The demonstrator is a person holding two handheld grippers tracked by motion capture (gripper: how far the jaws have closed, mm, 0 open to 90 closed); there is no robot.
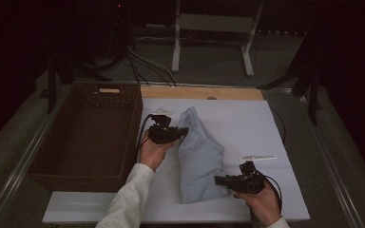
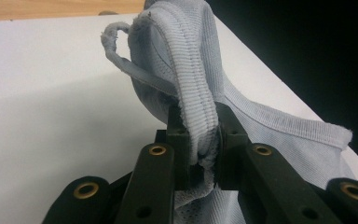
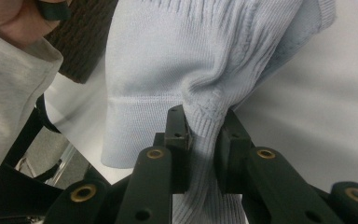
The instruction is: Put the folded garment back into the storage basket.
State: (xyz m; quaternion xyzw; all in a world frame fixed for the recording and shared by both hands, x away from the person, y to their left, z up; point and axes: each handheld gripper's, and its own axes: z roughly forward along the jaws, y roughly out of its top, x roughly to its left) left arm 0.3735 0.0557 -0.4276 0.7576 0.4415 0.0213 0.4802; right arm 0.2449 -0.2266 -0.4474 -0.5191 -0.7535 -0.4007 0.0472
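Pinching the ribbed neckline of the pale blue garment (image 2: 279, 135), the left gripper (image 1: 183, 131) has its jaws closed tight on the cloth; a thin cord loop (image 2: 121, 56) of the same cloth hangs free just above the grip. Across the fold, the right gripper (image 1: 217, 180) is clamped on a bunched ribbed hem of the garment (image 3: 182, 51), with the knit gathered into wrinkles between its jaws.

Seen from the high view, the garment (image 1: 199, 156) lies folded lengthwise on the white board (image 1: 247, 123) that covers the table, about in its middle. Bare board stretches to the right of it and beyond it, up to the wooden strip (image 1: 199, 92) along the far edge. On the left, the dark wicker basket (image 1: 88, 137) stands against the board's edge, close to the left hand (image 1: 153, 153). The right hand (image 1: 264, 204) sits near the board's near edge, with a flat pale strip (image 1: 258, 157) lying just beyond that gripper. No writing is legible on the cloth or the small tag on the basket's far rim
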